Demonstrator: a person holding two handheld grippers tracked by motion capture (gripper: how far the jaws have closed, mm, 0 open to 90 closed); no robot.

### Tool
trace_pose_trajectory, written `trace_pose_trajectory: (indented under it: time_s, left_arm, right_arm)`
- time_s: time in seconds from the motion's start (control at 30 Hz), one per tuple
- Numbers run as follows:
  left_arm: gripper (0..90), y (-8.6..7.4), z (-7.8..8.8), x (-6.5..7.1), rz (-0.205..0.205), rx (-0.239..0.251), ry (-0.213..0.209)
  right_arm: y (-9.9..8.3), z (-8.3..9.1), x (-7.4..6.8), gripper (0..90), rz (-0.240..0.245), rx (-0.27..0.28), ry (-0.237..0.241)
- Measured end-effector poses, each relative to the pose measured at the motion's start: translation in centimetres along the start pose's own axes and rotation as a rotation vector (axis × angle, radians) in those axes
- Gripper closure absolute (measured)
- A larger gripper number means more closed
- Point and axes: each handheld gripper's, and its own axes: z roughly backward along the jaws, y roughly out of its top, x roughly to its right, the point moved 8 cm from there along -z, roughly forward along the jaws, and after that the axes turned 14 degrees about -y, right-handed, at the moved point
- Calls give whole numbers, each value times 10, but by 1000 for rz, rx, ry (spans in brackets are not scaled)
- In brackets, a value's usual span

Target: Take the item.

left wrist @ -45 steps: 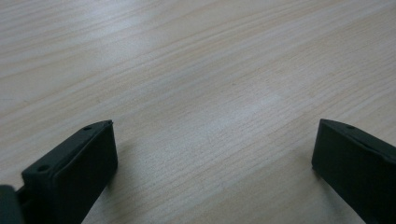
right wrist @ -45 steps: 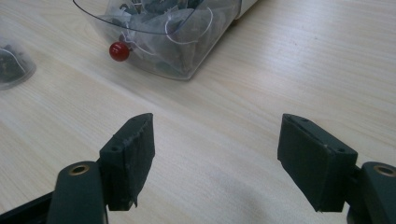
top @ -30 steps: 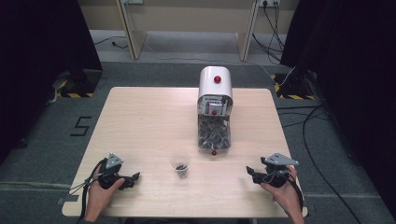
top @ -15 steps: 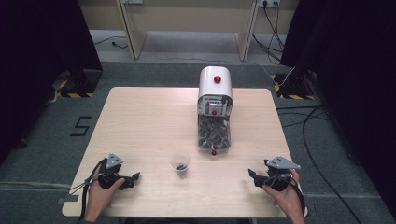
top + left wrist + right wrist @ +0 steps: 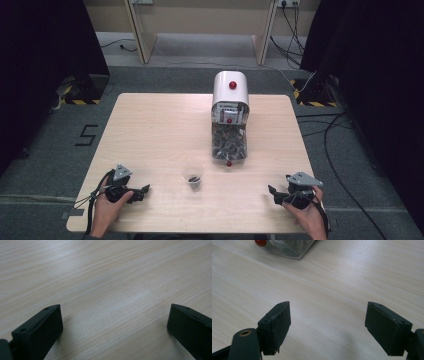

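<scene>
Both tools sit low at the near edge of the pale wooden table [image 5: 150, 125], apart from everything. The left gripper [image 5: 142, 192] has its jaws spread wide w/ nothing but bare wood between them; the right gripper [image 5: 274, 194] is likewise wide open and empty, its jaws having just been opening. The small clear plastic cup [image 5: 192, 176] w/ a few dark bits in the bottom stands between the two hands, just in front of the white-topped dispenser w/ a clear hopper of dark pieces [image 5: 230, 120], not touching it. Looks like a rest/ready step, prob. w/ the cup already partly filled. Next move likely calls for one gripper to reach inward, square its jaws round the cup wall and close gently, since thin plastic could buckle or tip.
</scene>
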Motion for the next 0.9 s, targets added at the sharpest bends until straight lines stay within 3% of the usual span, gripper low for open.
trace_pose_trajectory:
  time_s: [0.9]
  left_arm:
    - [0,0,0,0,0,0,0]
  right_arm:
    - [-31,12,4,222,10,-2,-25]
